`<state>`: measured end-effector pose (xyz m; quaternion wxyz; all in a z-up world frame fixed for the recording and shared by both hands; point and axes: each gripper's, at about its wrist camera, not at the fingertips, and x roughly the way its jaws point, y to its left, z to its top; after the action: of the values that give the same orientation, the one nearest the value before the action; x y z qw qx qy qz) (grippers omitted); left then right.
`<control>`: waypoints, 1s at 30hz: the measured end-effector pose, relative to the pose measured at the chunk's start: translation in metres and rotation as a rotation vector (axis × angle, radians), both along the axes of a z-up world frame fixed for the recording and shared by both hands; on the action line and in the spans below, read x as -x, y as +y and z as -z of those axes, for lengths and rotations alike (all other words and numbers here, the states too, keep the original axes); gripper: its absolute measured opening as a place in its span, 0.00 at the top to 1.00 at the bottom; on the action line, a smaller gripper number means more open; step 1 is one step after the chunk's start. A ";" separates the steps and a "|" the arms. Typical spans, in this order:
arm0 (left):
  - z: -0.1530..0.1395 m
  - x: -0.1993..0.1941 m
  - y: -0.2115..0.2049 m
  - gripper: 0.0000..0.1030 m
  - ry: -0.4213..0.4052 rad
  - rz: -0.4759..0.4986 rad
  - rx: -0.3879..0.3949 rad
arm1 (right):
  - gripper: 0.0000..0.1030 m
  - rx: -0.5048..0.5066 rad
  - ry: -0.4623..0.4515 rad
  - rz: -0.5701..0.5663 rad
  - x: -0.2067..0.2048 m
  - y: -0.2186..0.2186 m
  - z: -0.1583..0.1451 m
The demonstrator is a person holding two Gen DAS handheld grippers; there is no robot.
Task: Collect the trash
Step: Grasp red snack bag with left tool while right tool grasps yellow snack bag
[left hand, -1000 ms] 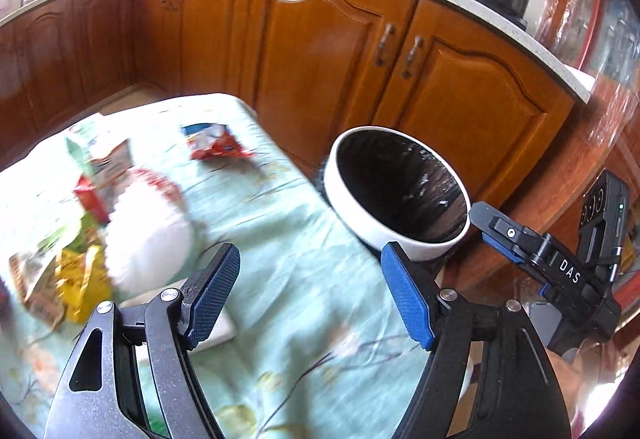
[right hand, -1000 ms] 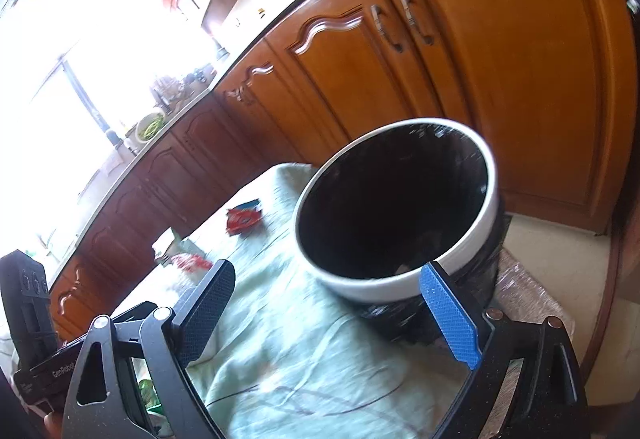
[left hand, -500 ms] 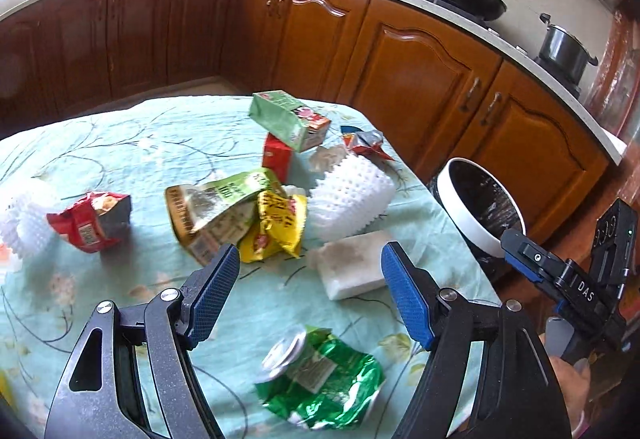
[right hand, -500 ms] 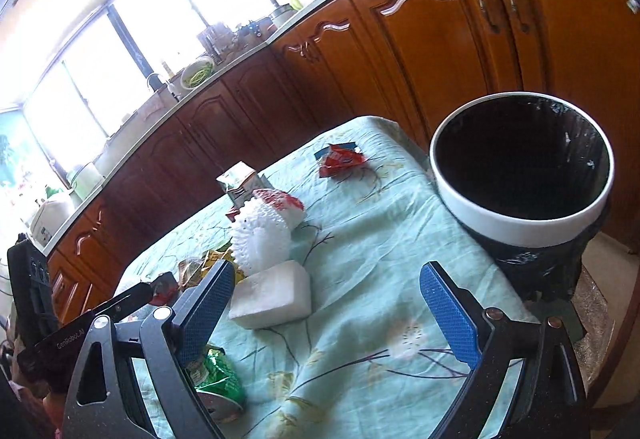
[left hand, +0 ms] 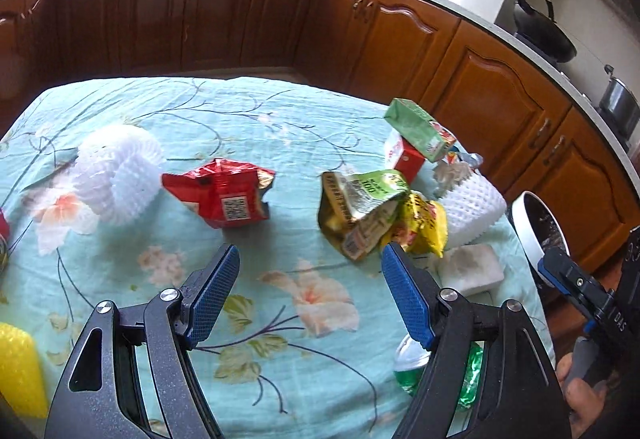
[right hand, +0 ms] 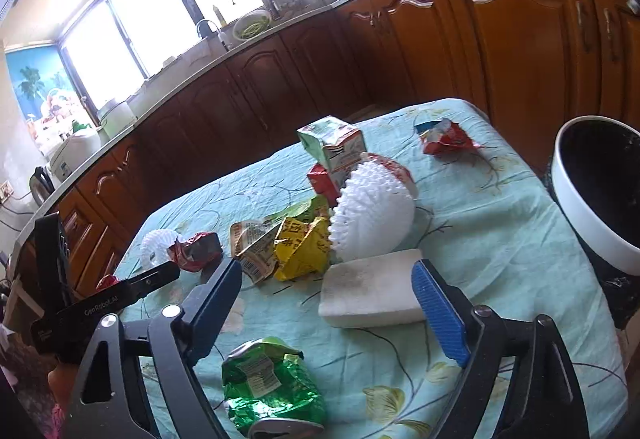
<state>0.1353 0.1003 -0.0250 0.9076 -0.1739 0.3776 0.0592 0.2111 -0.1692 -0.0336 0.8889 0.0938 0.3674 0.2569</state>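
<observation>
Trash lies on a teal flowered tablecloth (left hand: 280, 119). My left gripper (left hand: 310, 275) is open and empty above the cloth, short of a red snack bag (left hand: 224, 193) and a green-yellow wrapper pile (left hand: 380, 215). My right gripper (right hand: 328, 287) is open and empty, with a white foam block (right hand: 372, 295) between its fingers' line and a crushed green can (right hand: 268, 379) just below. A white foam net (right hand: 372, 215) and green carton (right hand: 332, 145) lie beyond. The white bin (right hand: 592, 207) with a black liner stands at the table's right edge.
Another foam net (left hand: 120, 175) lies at the left, a yellow item (left hand: 18, 367) at the near left edge. A red wrapper (right hand: 446, 137) lies at the far corner. Wooden kitchen cabinets (left hand: 400, 39) surround the table.
Both grippers have swung left, away from the bin and toward the trash on the table. Both have stayed open and empty.
</observation>
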 end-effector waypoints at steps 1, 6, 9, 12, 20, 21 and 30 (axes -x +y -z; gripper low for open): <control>0.002 0.000 0.006 0.27 0.004 -0.015 0.007 | 0.26 0.005 0.008 -0.016 -0.002 0.006 0.002; 0.009 -0.008 0.023 0.27 0.026 -0.062 -0.008 | 0.34 0.034 0.064 -0.070 -0.019 0.035 0.016; 0.016 -0.018 0.030 0.27 0.043 -0.087 -0.029 | 0.34 0.062 0.087 -0.081 -0.028 0.047 0.023; 0.026 -0.031 0.040 0.27 0.063 -0.100 -0.016 | 0.37 0.085 0.109 -0.087 -0.037 0.056 0.030; 0.041 -0.049 0.048 0.55 0.097 -0.082 0.029 | 0.80 0.101 0.111 -0.098 -0.041 0.058 0.037; 0.041 -0.048 0.047 0.56 0.090 -0.079 0.026 | 0.95 0.094 0.102 -0.099 -0.039 0.056 0.035; 0.018 -0.030 0.029 0.68 0.026 -0.034 0.000 | 0.99 0.053 0.047 -0.112 -0.021 0.039 0.011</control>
<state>0.1650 0.1293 -0.0426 0.9015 -0.1795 0.3863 0.0768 0.2317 -0.1298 -0.0445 0.8665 0.0558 0.3993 0.2942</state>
